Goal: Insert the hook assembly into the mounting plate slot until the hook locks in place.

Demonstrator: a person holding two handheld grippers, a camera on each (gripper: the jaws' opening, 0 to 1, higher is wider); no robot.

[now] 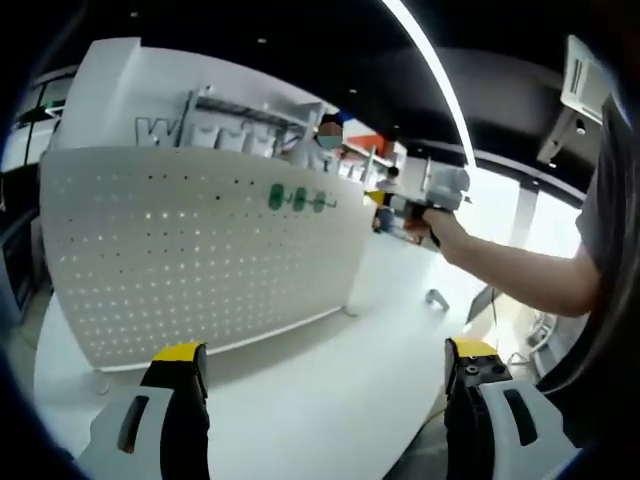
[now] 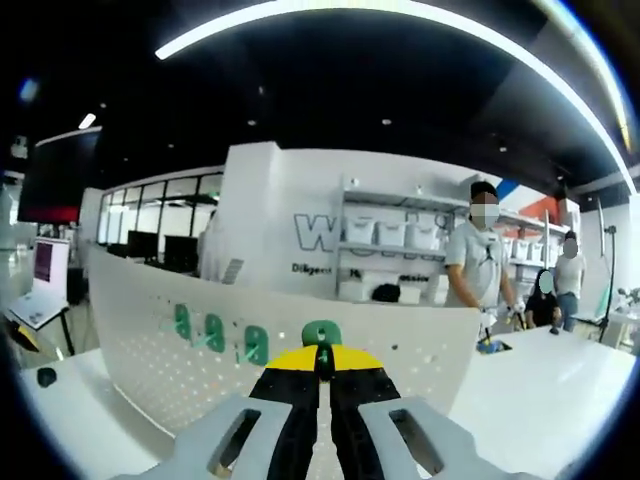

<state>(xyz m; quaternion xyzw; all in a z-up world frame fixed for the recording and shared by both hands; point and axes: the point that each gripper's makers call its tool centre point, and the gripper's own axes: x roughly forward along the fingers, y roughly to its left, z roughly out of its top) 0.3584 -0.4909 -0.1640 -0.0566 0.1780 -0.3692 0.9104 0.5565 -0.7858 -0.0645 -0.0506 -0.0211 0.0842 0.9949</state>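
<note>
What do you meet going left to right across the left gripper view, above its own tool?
White pegboard panel → green hooks on its upper right → the right tool in the person's hand → the person's forearm reaching in from the right edge.

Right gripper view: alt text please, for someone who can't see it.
The right gripper, yellow-tipped jaws closed on a green hook, is held up at the top edge of a white perforated board standing on a white table. Three more green hooks already hang along the board to the left. People stand by shelving in the background.
</note>
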